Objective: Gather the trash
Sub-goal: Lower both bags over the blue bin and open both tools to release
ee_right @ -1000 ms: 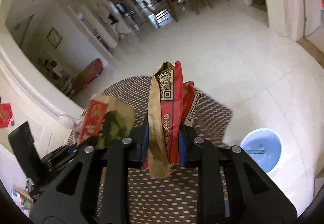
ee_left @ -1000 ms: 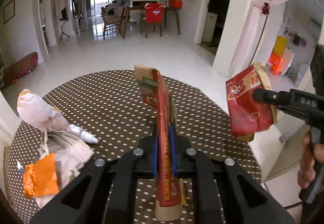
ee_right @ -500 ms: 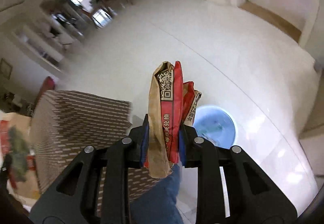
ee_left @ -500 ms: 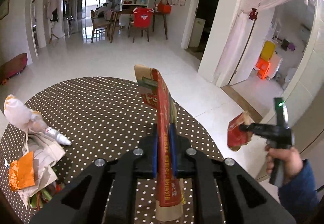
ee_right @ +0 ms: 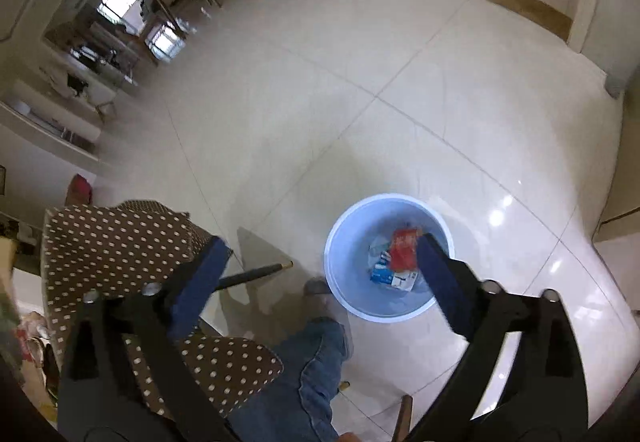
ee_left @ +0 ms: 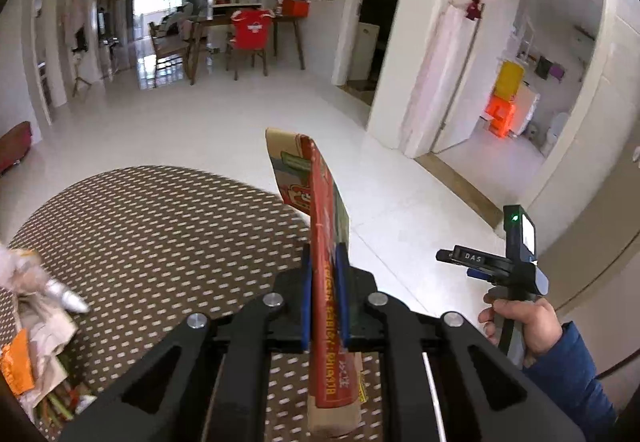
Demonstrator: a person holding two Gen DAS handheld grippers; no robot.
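Red packet (ee_right: 405, 253) has dropped into blue bin (ee_right: 348, 306); right gripper (ee_right: 320, 266) fingers spread, left gripper (ee_left: 325, 298) pinching paper bag (ee_left: 320, 218)

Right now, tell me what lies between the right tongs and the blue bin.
Nothing: in the right wrist view the open right tongs hang above the blue bin, a red packet inside.

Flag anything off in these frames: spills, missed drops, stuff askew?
Nothing stands out. The red wrapper lies inside the blue bin, none on the floor around it. The right gripper is open above; the left gripper clamps a red packet upright.
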